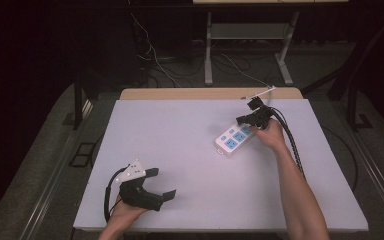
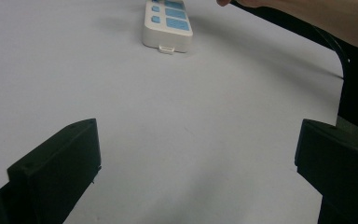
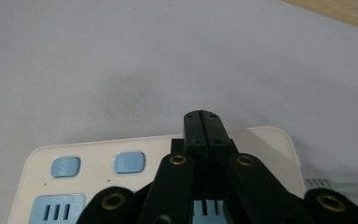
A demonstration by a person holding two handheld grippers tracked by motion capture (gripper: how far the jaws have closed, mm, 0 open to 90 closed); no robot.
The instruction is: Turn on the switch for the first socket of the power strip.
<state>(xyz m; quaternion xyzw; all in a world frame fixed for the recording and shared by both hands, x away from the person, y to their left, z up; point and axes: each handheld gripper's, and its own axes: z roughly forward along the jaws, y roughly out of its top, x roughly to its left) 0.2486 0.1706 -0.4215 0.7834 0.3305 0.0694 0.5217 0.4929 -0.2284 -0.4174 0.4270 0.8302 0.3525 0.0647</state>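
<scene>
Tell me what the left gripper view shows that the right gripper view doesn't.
Left gripper view: the left gripper with its black jaws wide apart, and the person's forearm beyond. Right gripper view: the right gripper with its jaws closed together over the strip, two small blue buttons, and a wooden table edge. Both: the white power strip with blue sockets on the pale grey tabletop.

My left gripper (image 1: pixel 150 186) sits low at the near left, held from below by my left hand (image 1: pixel 125 210), with its jaws spread wide apart and pointing to the right. My right forearm (image 1: pixel 300 195) stretches forward and slightly leftward from the near right edge, the right hand (image 1: pixel 270 134) wrapped around the right gripper (image 3: pixel 203 122) at the far right. Its jaws are pressed flat together, pointing down and to the left.
</scene>
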